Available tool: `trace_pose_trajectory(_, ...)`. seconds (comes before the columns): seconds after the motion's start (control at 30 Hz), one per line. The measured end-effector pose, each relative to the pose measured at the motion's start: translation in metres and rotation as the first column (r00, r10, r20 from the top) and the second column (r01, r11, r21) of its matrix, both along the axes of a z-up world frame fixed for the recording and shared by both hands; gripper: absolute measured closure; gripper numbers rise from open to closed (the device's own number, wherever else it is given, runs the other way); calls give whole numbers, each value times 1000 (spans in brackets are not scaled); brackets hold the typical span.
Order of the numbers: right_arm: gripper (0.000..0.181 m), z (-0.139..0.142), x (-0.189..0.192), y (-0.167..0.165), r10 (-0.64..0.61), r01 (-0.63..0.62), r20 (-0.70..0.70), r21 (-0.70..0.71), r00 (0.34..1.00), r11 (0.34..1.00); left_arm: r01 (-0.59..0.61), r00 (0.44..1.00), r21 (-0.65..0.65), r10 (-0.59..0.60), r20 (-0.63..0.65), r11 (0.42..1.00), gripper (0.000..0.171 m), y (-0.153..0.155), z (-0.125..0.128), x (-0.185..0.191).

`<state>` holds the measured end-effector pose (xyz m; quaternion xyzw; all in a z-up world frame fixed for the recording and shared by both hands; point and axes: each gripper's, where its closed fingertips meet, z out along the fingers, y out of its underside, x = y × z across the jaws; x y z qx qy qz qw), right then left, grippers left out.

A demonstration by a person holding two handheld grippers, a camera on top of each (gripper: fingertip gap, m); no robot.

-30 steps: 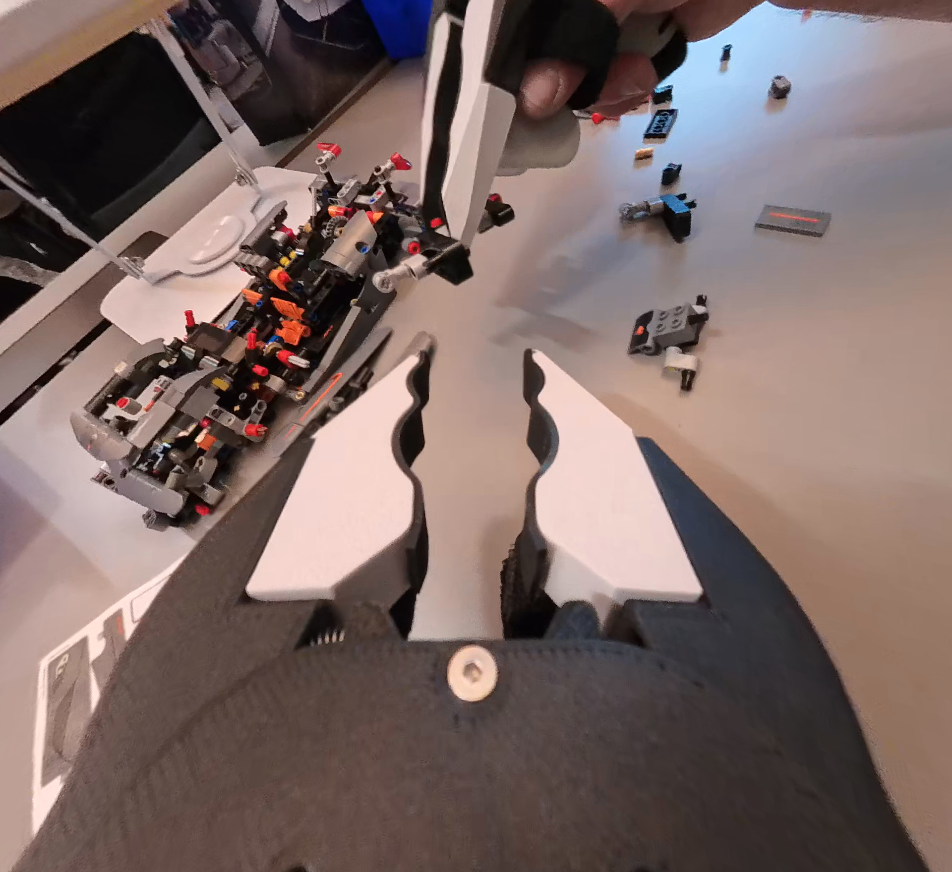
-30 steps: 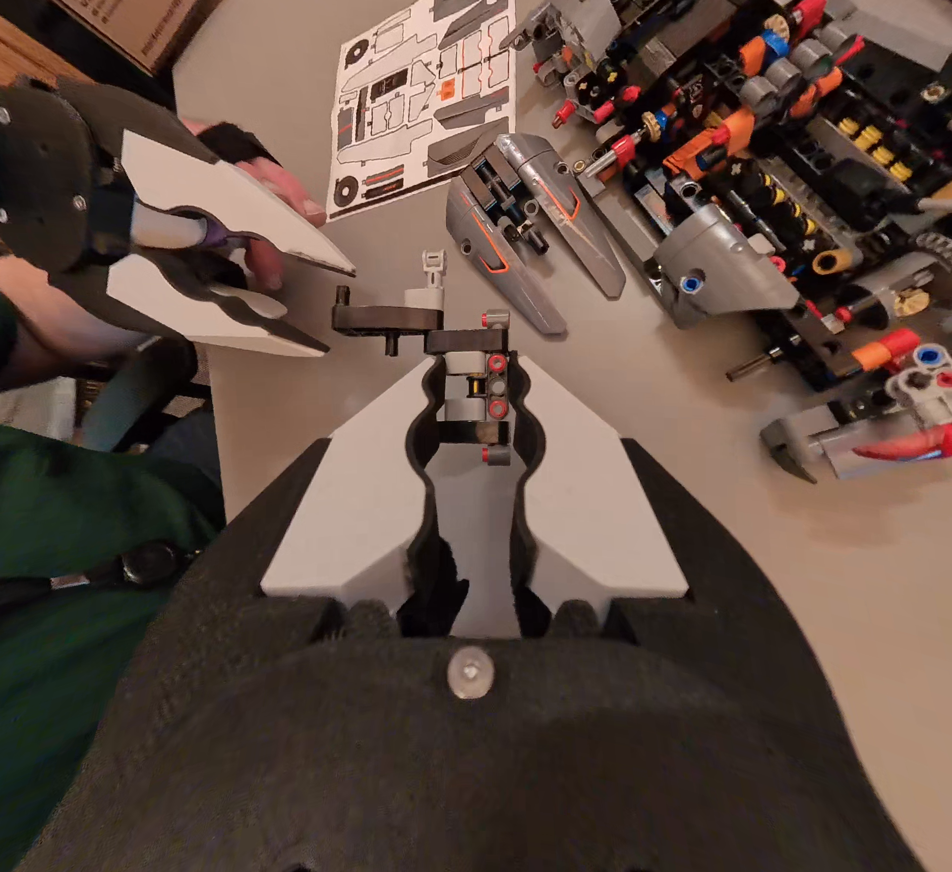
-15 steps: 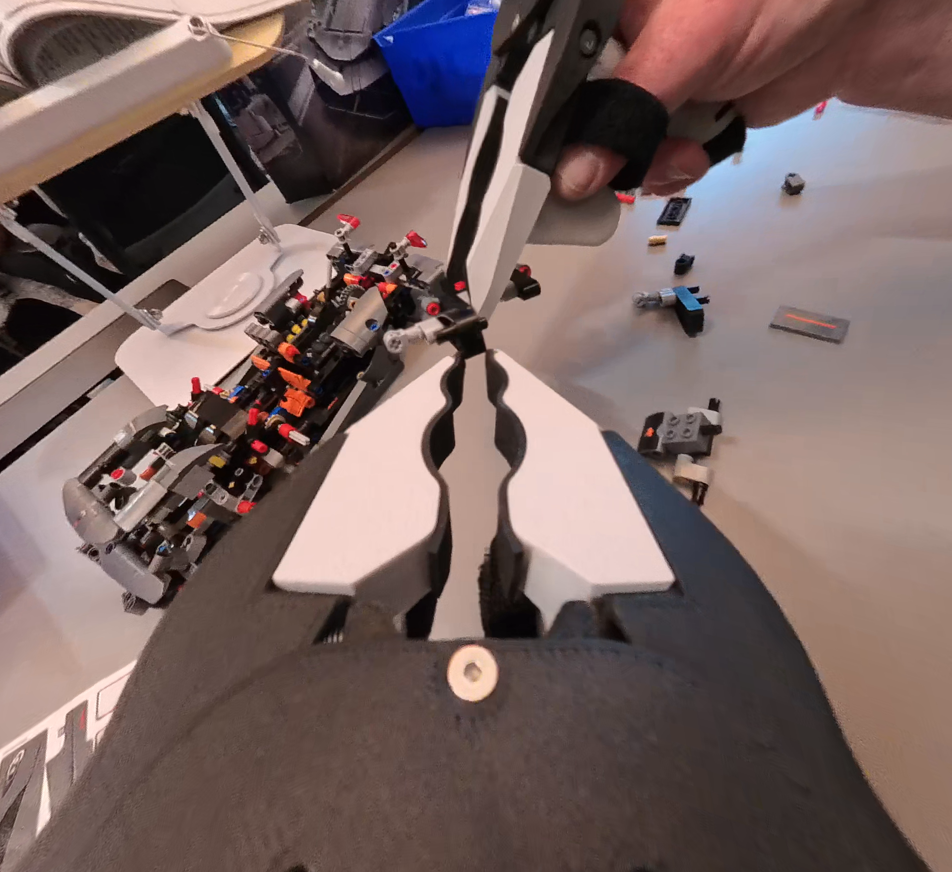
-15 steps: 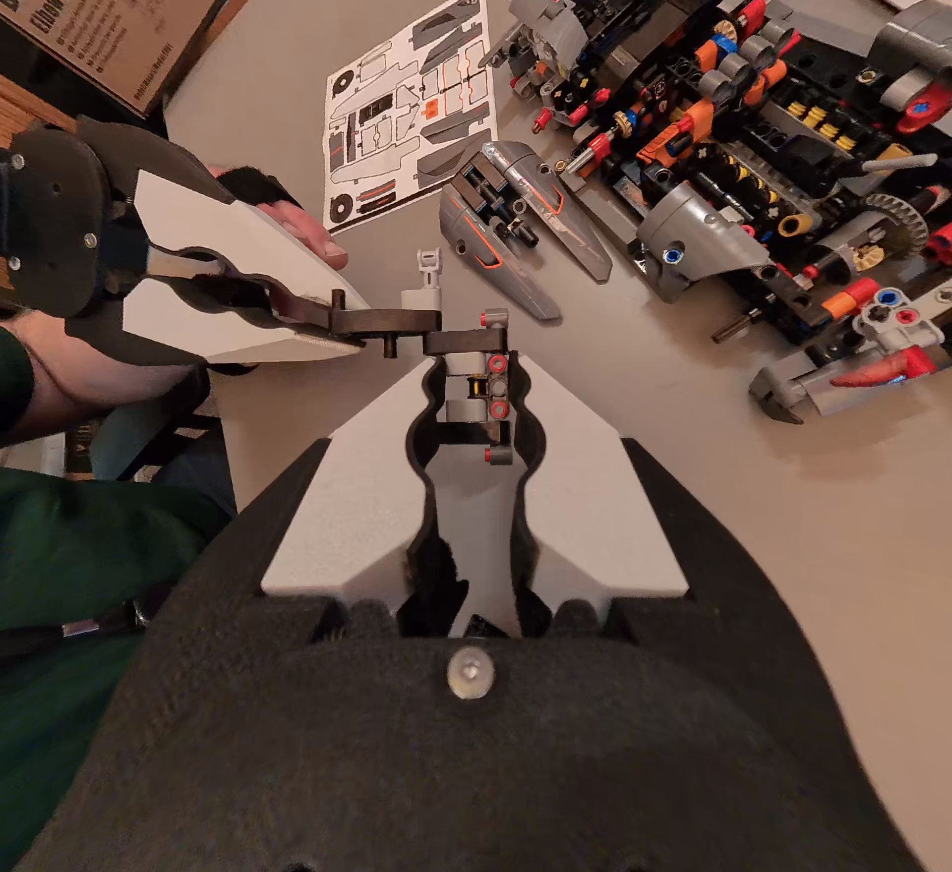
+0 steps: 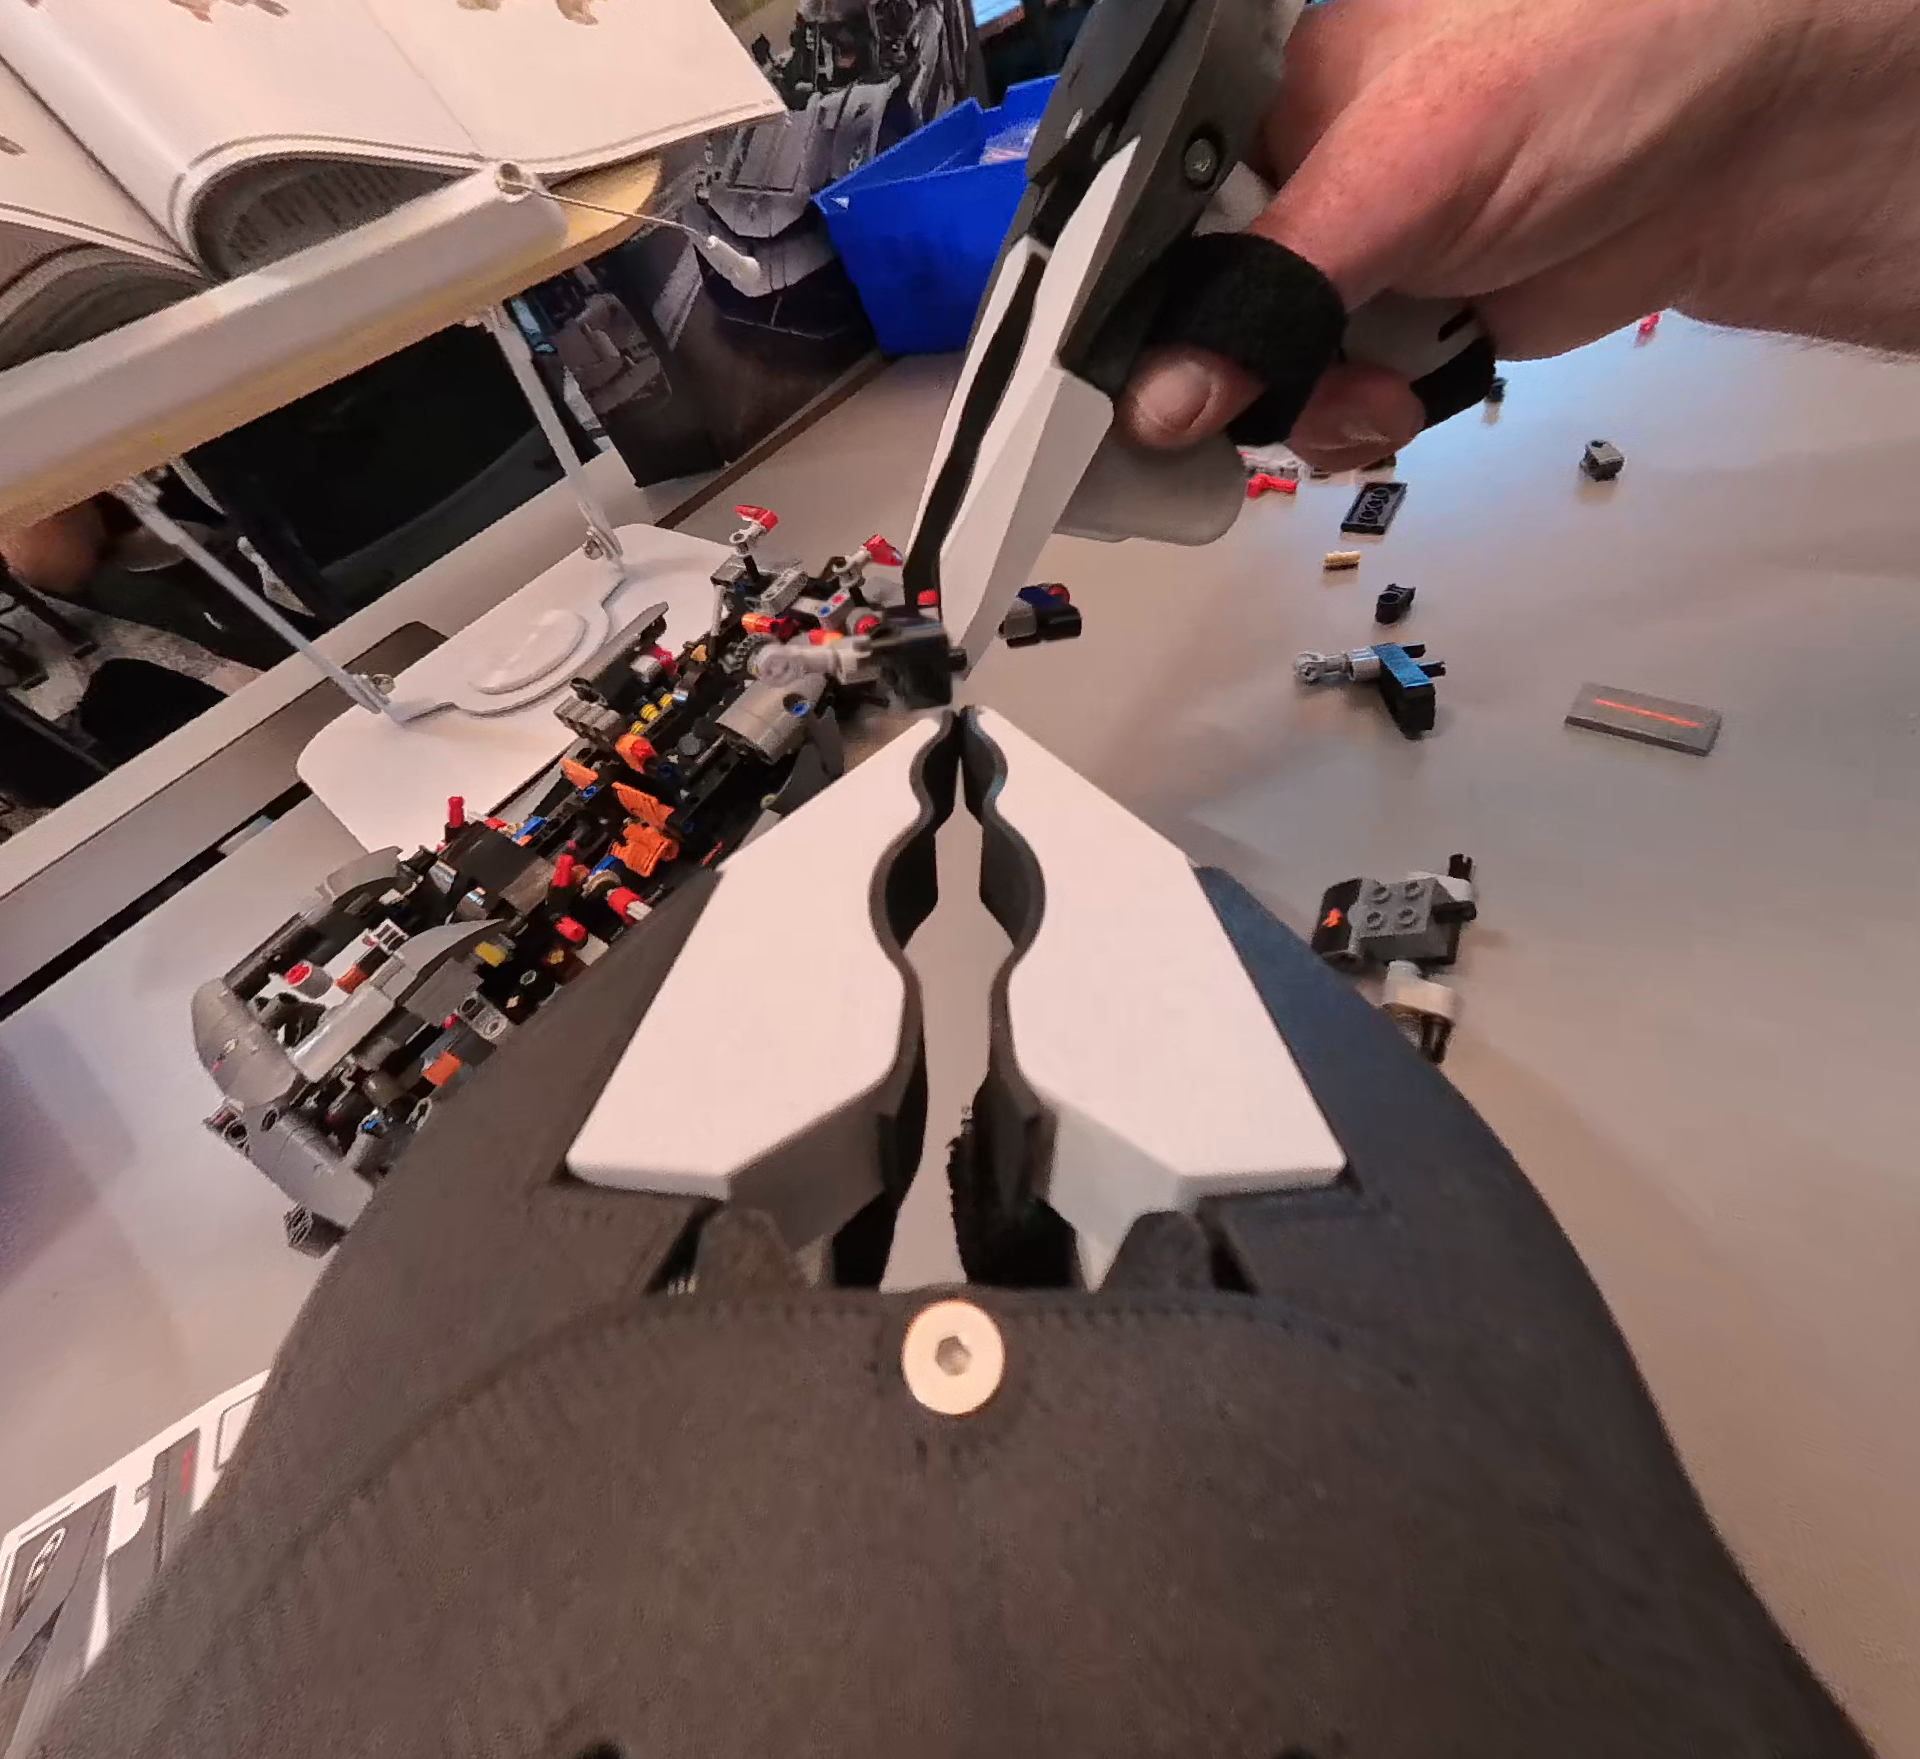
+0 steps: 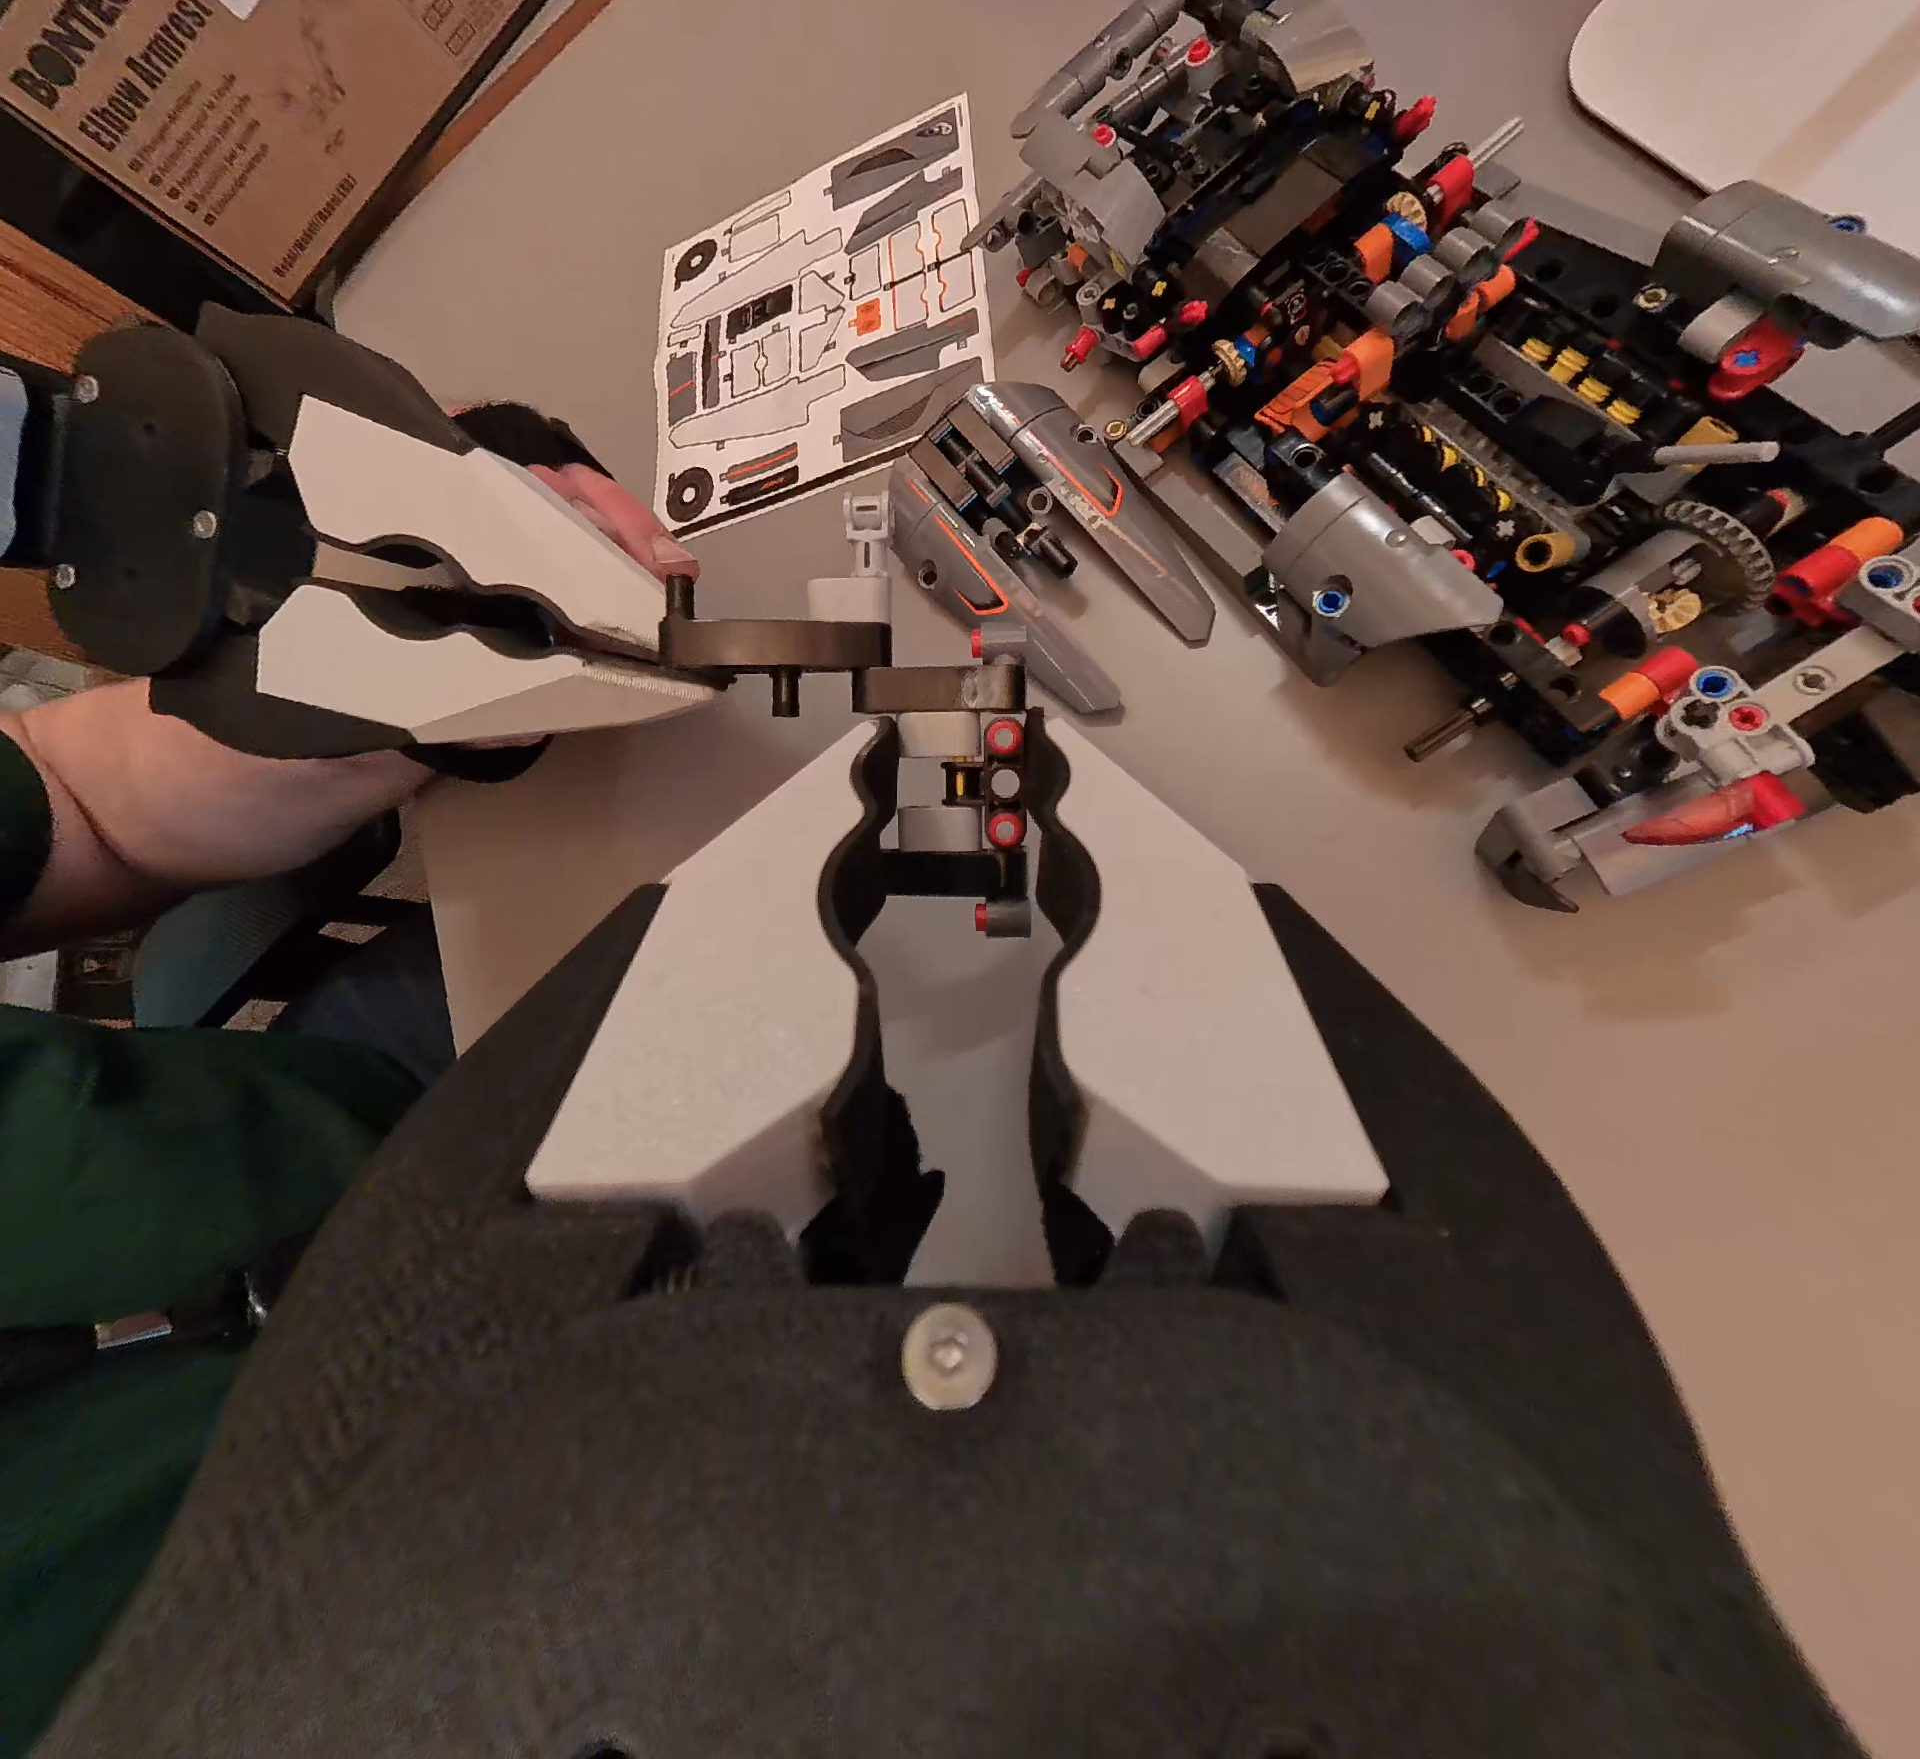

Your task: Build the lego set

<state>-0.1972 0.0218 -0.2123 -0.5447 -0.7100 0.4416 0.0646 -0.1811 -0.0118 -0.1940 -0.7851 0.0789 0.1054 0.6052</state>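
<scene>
Left tongs (image 6: 691, 644): closed on black arm (image 6: 774, 644) of small lego sub-assembly (image 6: 961, 779), held above counter (image 6: 1455, 1086). Right tongs (image 6: 956, 753): clamped on that sub-assembly's grey-and-black body. Sticker sheet (image 6: 821, 317), grey panel piece (image 6: 1039, 514), part-built car chassis (image 6: 1455, 421): on counter beyond.

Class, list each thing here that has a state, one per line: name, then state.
Right gripper: shut on the subassembly.
Subassembly: held off the table by both grippers.
Left gripper: shut on the subassembly's black arm.
Car chassis: partly built, resting on the table.
Manual: open on its stand.
Sticker sheet: flat, some stickers gone.
</scene>
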Motion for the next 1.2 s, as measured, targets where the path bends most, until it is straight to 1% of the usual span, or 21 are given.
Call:
trace_pose_trajectory(0.1,159,6,-1,2,-13,13,-18,2,1000,1000,-19,1000,29,18,16,999,171,-4,3,-5)
trace_pose_trajectory(0.23,159,11,-1,1,-15,16,-33,27,999,1000,-47,999,51,47,13,998,158,-6,8,-10)
trace_pose_trajectory(0.33,159,11,0,-2,-11,12,-36,42,999,999,-47,999,54,48,-3,997,156,-4,10,-8)
trace_pose_trajectory(0.6,159,11,4,-10,2,0,-38,56,999,998,-49,997,60,53,-53,997,163,-1,14,-4)
trace_pose_trajectory(0.67,153,12,4,-10,-3,6,-48,53,999,999,-65,996,56,68,-63,996,165,-3,14,-6)
trace_pose_trajectory(0.73,149,14,4,-11,-7,9,-54,37,999,999,-63,996,72,67,-51,995,166,-4,18,-6)
trace_pose_trajectory(0.8,137,18,4,-11,-12,13,-63,16,998,1000,-79,995,75,83,-48,994,166,-6,19,-9)
trace_pose_trajectory(0.87,130,20,4,-12,-15,16,-72,13,997,1000,-83,996,88,85,-27,993,166,-7,22,-10)
trace_pose_trajectory(1.03,127,31,10,-12,-14,13,-124,-10,992,1000,-97,995,111,94,25,989,166,-10,26,-15)
trace_pose_trajectory(1.2,127,34,16,-10,-29,27,-143,-13,989,1000,-98,991,139,85,100,985,166,-13,29,-18)
